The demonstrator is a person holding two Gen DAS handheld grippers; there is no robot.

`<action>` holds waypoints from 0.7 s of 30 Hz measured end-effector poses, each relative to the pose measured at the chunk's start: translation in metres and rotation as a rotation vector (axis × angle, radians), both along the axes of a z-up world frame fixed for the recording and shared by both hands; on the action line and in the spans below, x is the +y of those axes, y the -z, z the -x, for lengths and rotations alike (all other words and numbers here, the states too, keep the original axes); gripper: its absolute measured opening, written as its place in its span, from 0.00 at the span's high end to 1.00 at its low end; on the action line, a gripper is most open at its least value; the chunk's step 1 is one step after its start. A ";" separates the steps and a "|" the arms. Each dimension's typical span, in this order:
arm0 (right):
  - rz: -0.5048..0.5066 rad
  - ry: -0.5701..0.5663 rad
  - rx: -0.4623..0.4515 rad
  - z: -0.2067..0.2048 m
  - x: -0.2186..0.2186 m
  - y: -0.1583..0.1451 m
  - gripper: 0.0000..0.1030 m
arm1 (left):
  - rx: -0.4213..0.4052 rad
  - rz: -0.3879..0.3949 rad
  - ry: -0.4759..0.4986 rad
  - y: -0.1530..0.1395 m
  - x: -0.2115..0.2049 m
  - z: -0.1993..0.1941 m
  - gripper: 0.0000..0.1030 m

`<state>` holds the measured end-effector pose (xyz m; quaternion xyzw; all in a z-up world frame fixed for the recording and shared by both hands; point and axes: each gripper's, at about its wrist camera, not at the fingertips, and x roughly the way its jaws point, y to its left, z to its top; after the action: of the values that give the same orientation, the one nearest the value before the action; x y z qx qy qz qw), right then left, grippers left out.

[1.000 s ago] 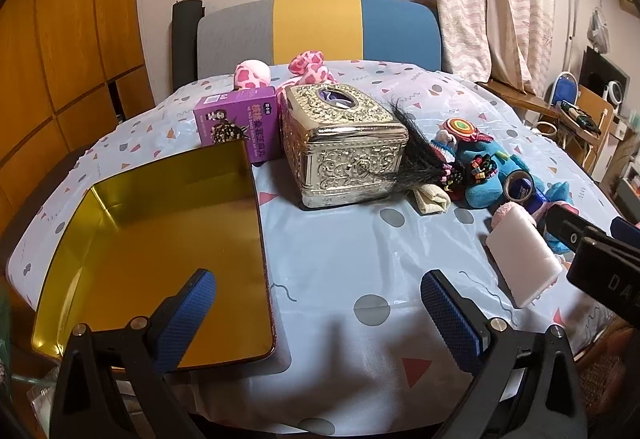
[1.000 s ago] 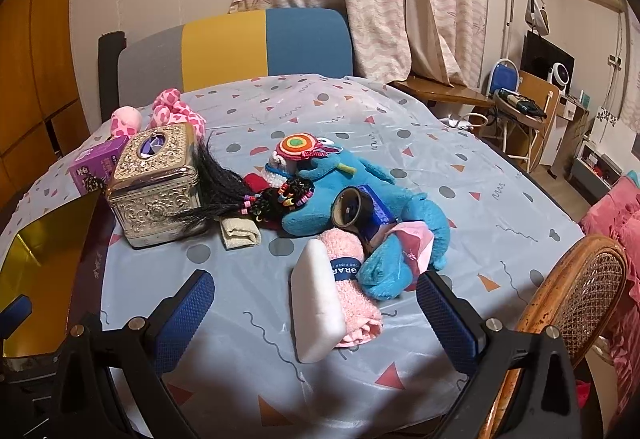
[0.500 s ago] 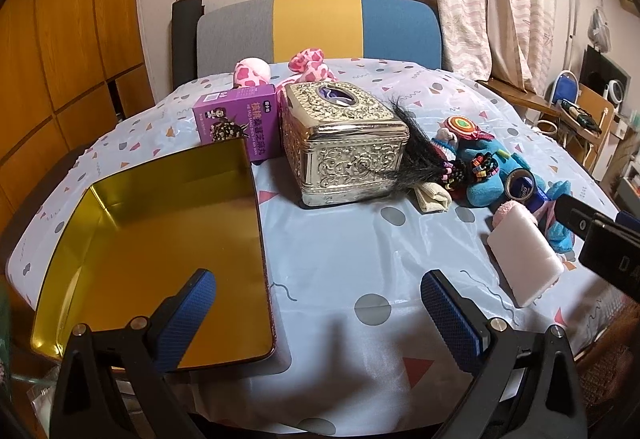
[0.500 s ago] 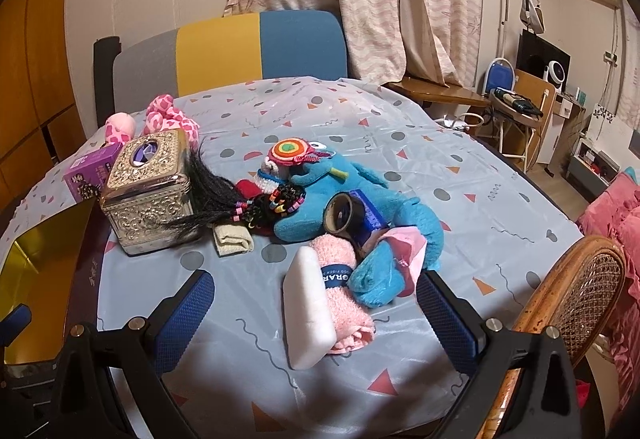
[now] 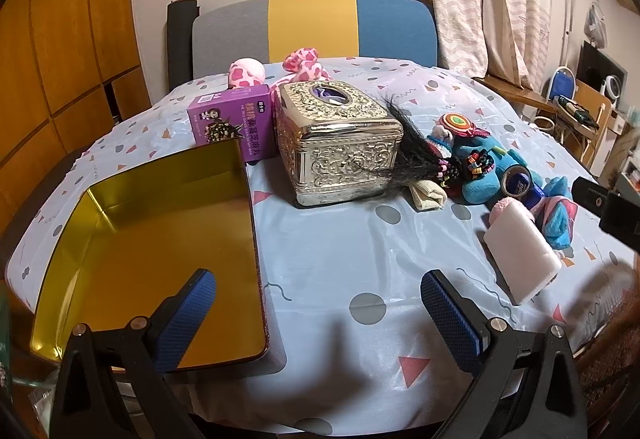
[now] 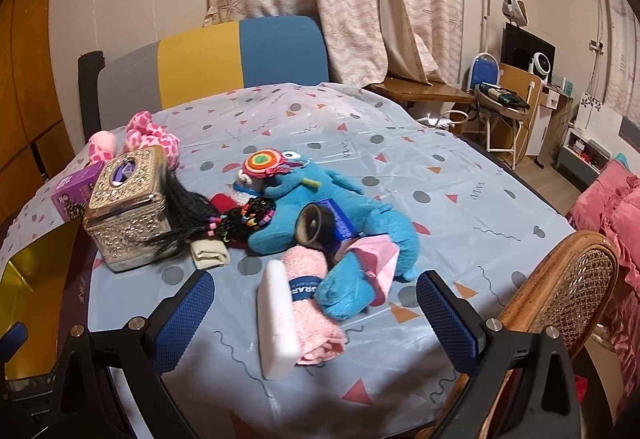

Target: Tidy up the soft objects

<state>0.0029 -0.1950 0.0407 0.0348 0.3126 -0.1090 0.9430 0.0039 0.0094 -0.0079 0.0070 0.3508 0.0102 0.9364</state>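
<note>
Here gold tray (image 5: 120, 239) at table (image 5: 340, 259) edge, empty.

R gripper (image 6: 314, 313) open above white sponge (image 6: 278, 323), pink towel (image 6: 312, 303).

Only part of the pink spotted toy (image 5: 248, 73) showing, behind the purple box (image 5: 232, 121) and silver box (image 5: 340, 143). Gold tray (image 6: 24, 279) cut off at the left edge in the right wrist view. Tiny words on the purple box too small to read. Blue plush (image 6: 320, 215) half covered by tape roll (image 6: 316, 227) and pink cloth (image 6: 376, 255).

Pink towel (image 6: 316, 303) band: "GRAR", partly hidden; purple box (image 5: 232, 125) print illegible.
</note>
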 end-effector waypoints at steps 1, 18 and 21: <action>-0.001 0.005 -0.002 0.000 -0.002 -0.001 0.00 | 0.001 -0.001 0.002 0.000 0.000 0.000 0.00; -0.037 0.063 -0.007 -0.004 -0.032 -0.004 0.00 | 0.018 -0.017 0.052 0.000 -0.012 -0.009 0.00; -0.044 0.079 -0.011 -0.003 -0.039 -0.006 0.00 | 0.018 -0.004 0.084 -0.003 -0.016 -0.013 0.00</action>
<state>0.0062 -0.2344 0.0465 0.0687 0.3079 -0.1391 0.9387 0.0167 -0.0067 -0.0050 0.0235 0.3587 -0.0286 0.9327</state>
